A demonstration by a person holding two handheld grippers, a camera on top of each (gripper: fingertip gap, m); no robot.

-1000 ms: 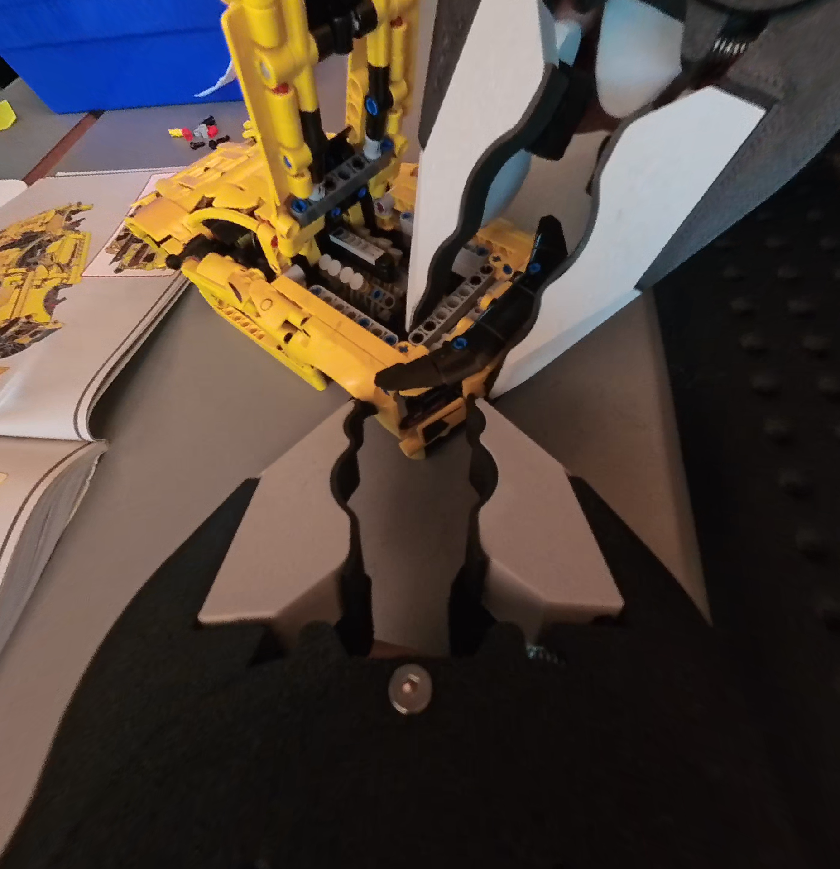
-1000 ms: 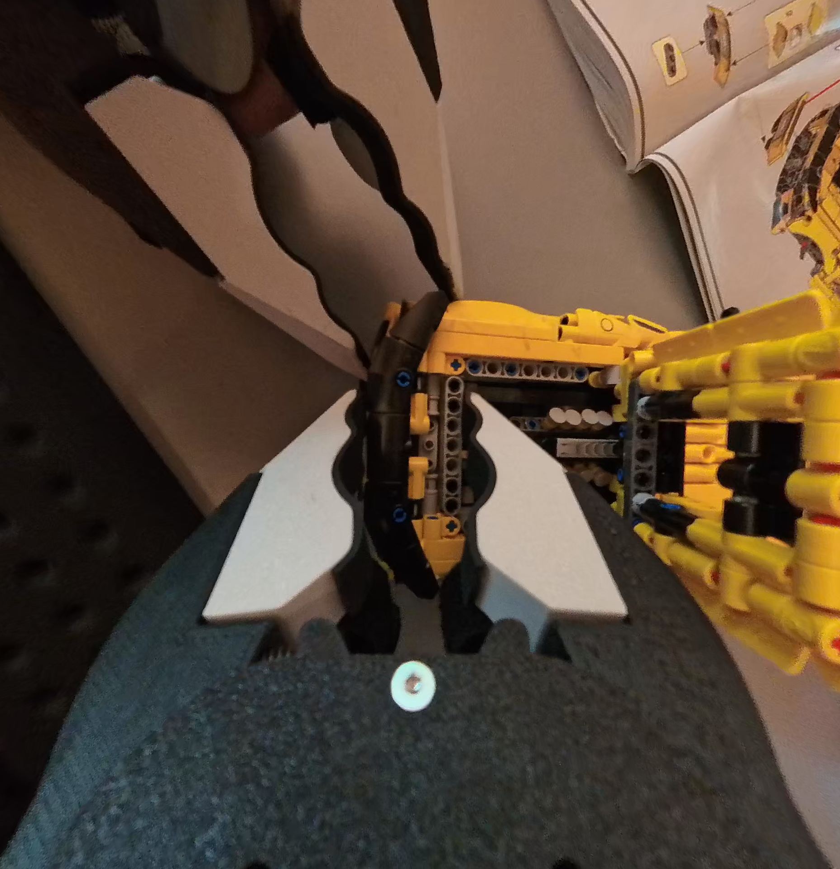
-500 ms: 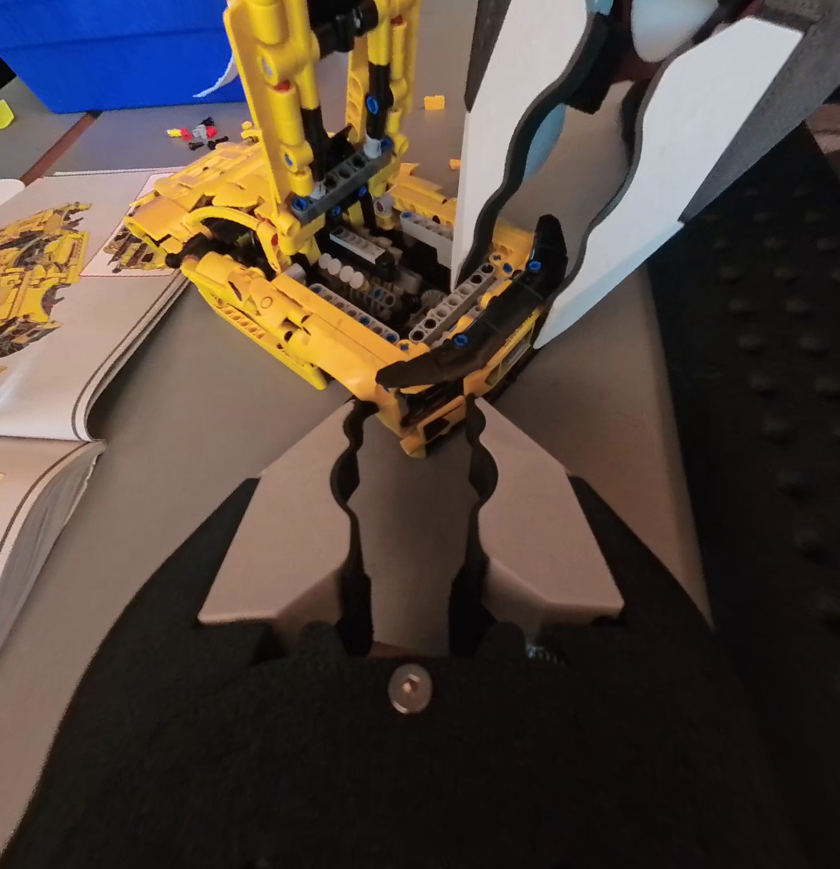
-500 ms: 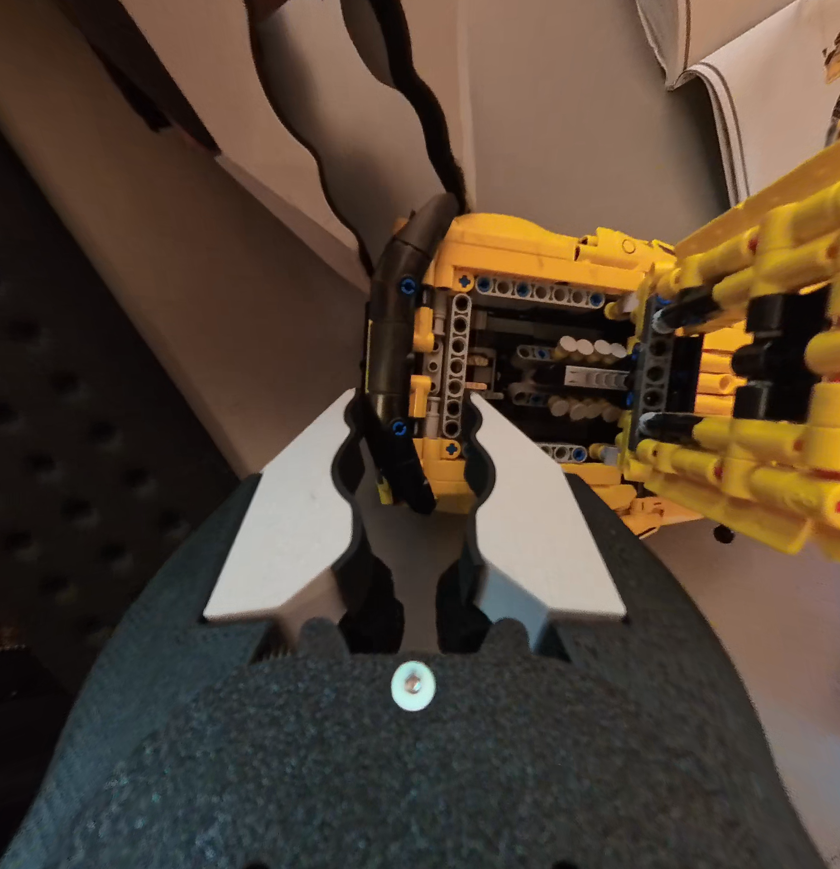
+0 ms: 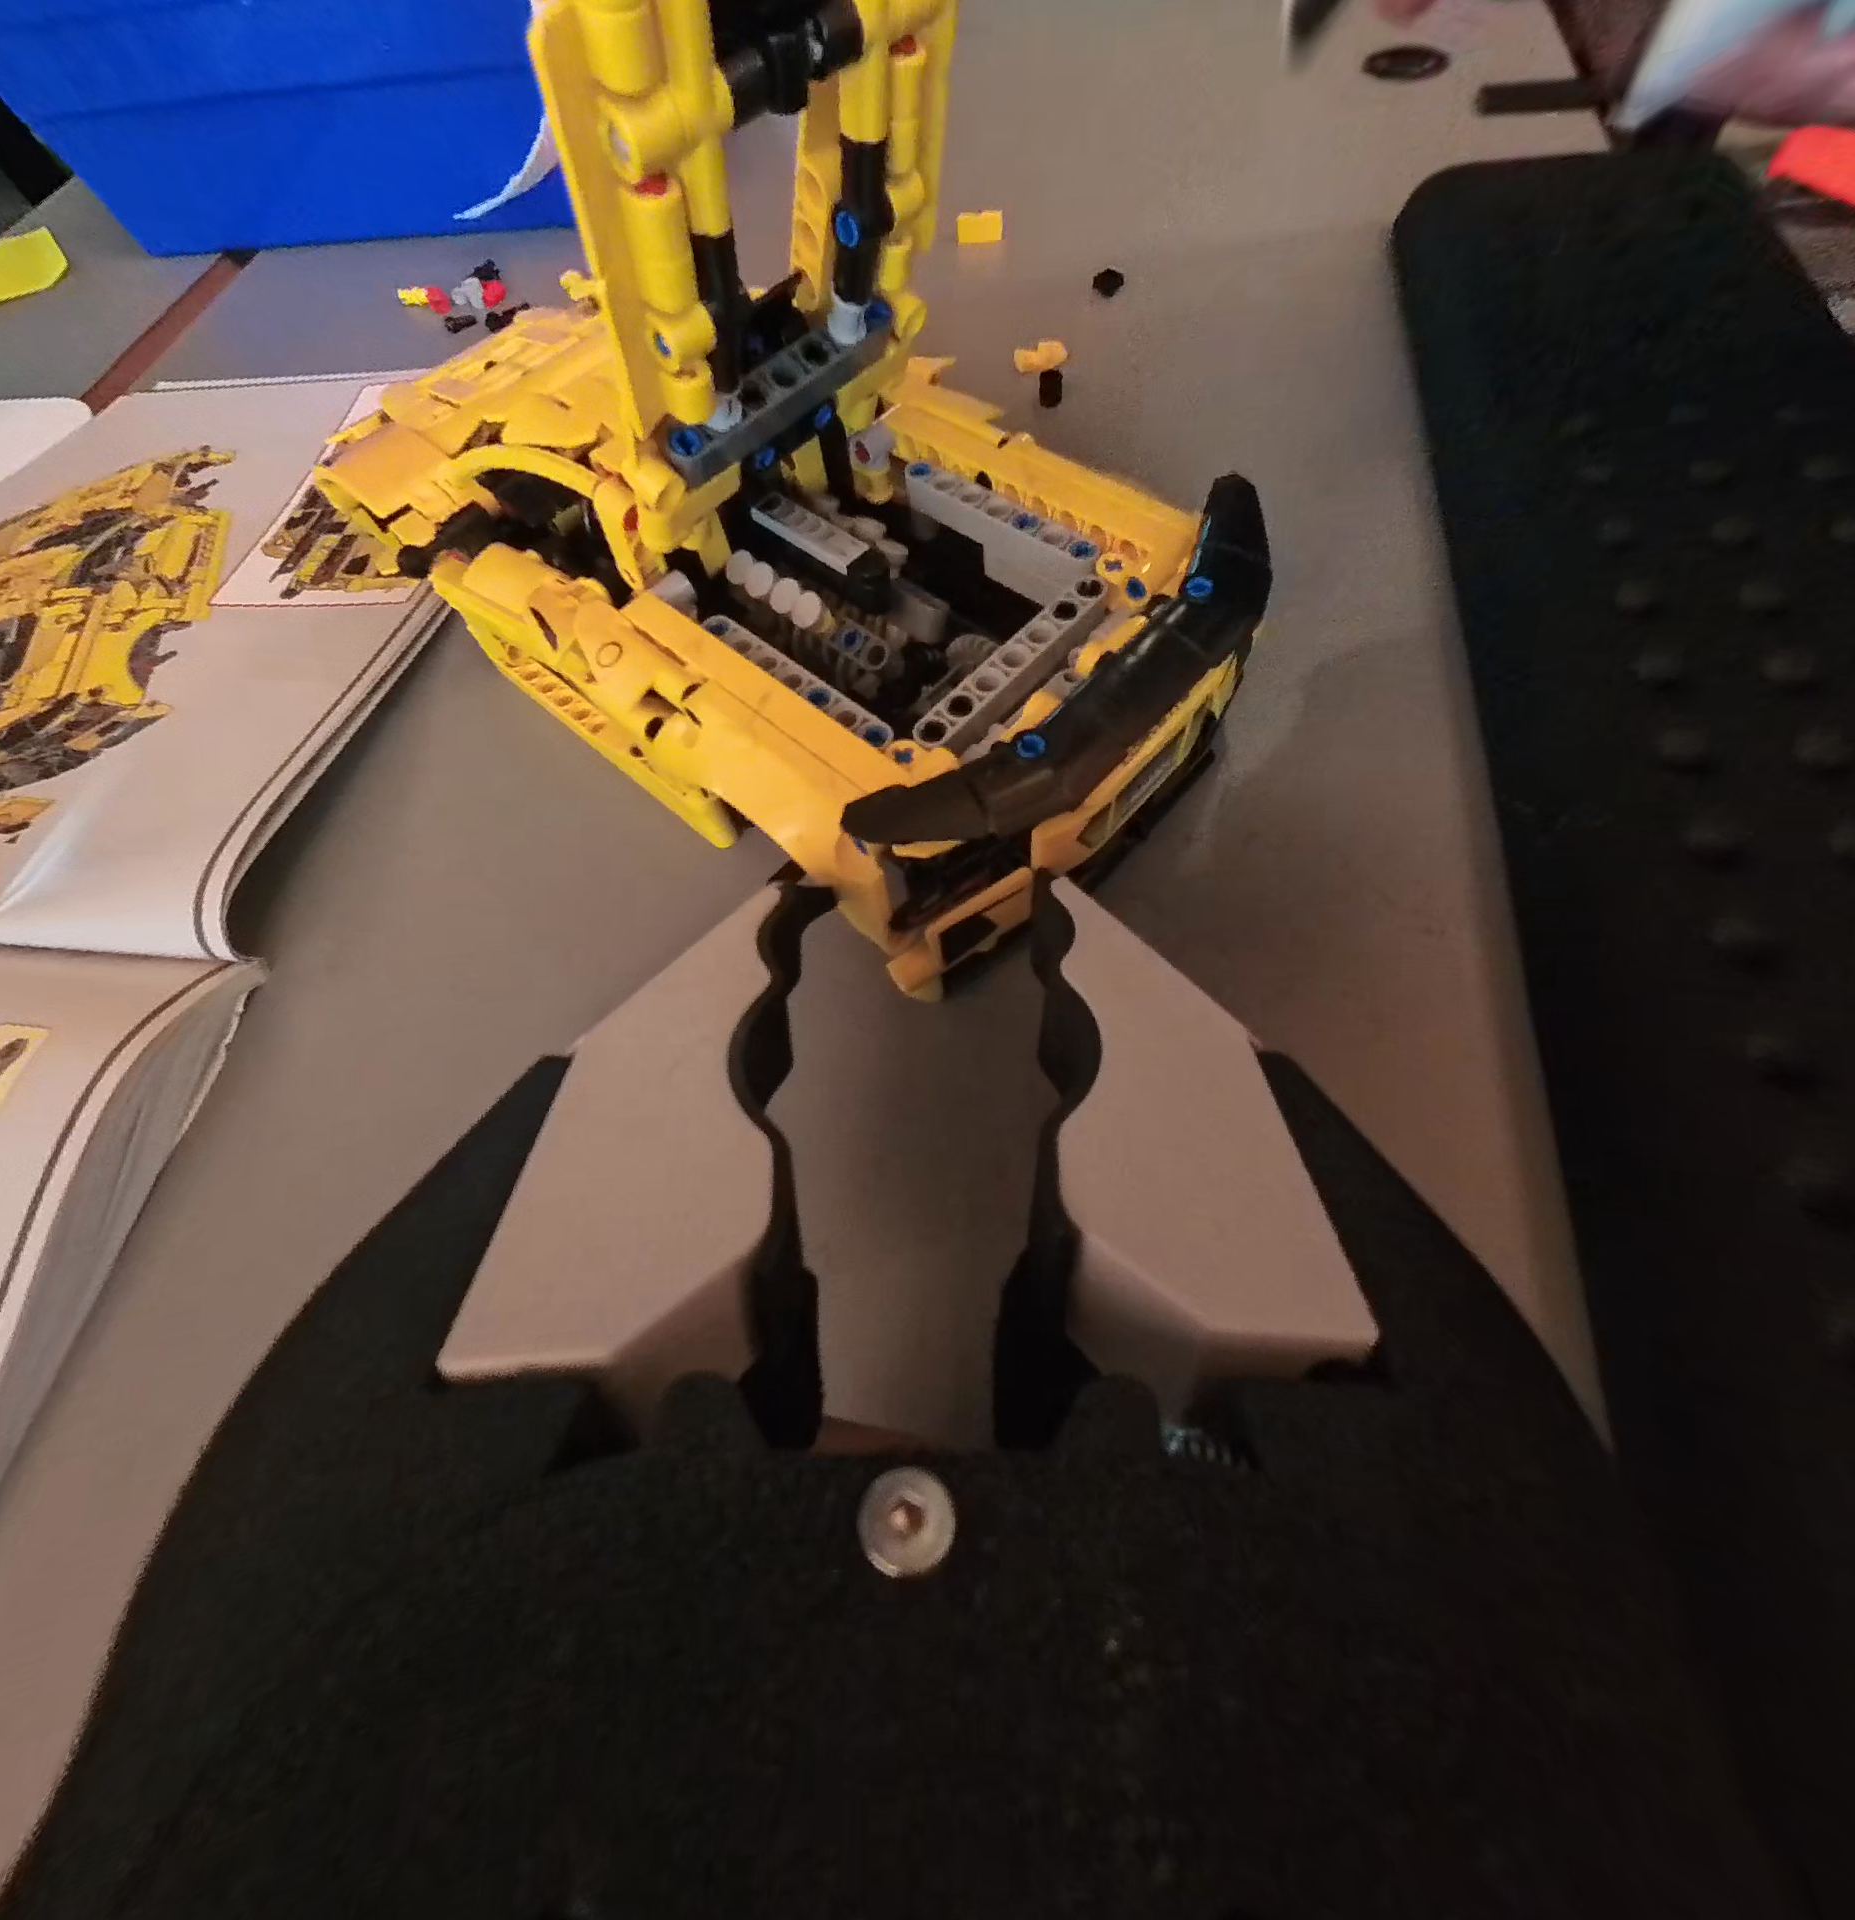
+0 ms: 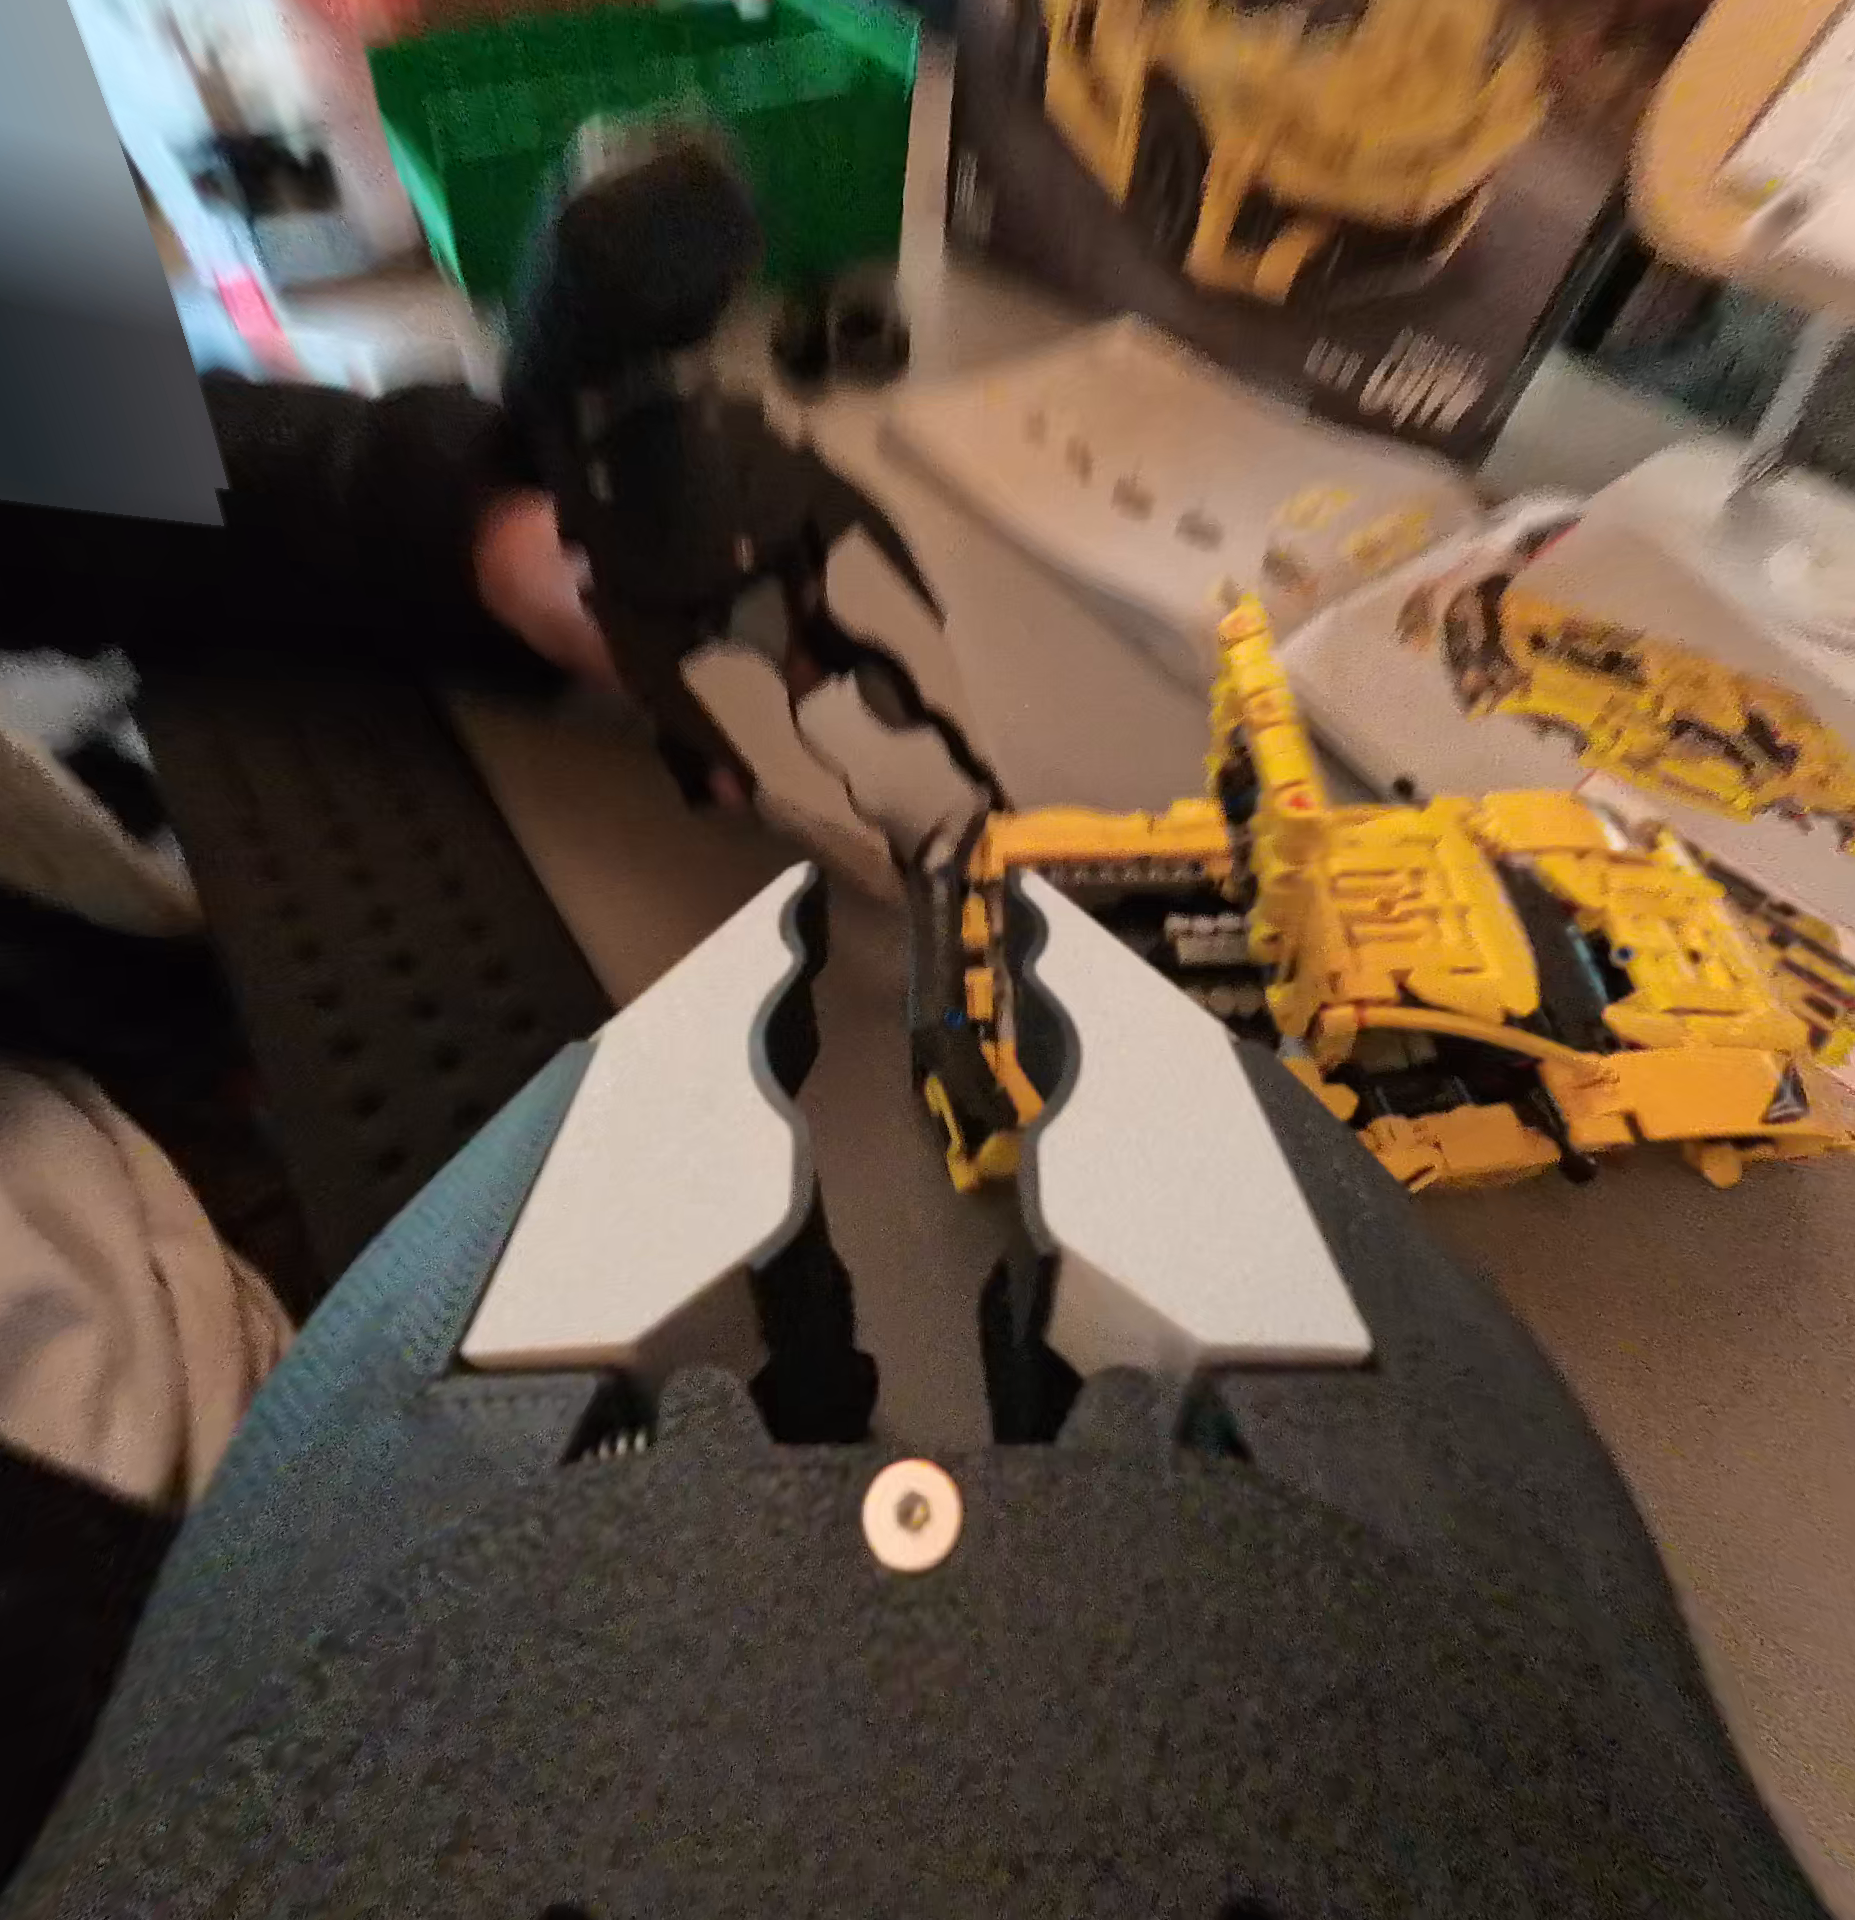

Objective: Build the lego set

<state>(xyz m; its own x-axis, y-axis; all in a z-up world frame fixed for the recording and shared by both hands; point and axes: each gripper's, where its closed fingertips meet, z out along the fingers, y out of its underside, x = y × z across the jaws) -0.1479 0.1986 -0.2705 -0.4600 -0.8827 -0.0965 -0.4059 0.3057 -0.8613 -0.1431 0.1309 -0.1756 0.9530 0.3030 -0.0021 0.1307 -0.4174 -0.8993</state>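
1 yellow lego model (image 5: 798, 623) sat on the grey tabletop (image 5: 487, 935), near the middle of the left wrist view. Its body lay flat, with 1 open bay showing grey beams and a row of 4 white pins. 1 black curved bumper strip (image 5: 1131, 675) ran along its near end, and 2 yellow uprights (image 5: 642, 208) rose from the body toward 12 o'clock.

The left claw (image 5: 907, 904) was spread, its 2 grey fingers (image 5: 674, 1091) flanking the model's near yellow corner at the tips; whether they pressed on it could not be told. The right wrist view also showed this claw at about 11 o'clock from the model, its tips at that same corner.

The right claw (image 6: 918, 894) was spread too and pinched nothing. It sat back from the model, whose bumper end appeared between its 2 fingers (image 6: 674, 1143) farther off. That view was blurred.

1 open instruction booklet (image 5: 123, 675) lay at 9 o'clock from the model in the left wrist view, with printed pictures of the yellow build. 1 blue bin (image 5: 279, 114) stood at 11 o'clock. A small cluster of loose red, black and grey bits (image 5: 466, 296) lay just below it. About 4 more loose pieces (image 5: 1042, 369), yellow and black, were scattered at 1 o'clock from the model. 1 black dimpled mat (image 5: 1681, 727) ran along the tabletop's edge at 3 o'clock. In the right wrist view, 1 dark box (image 6: 1266, 208) bearing a yellow picture stood at 12 o'clock.
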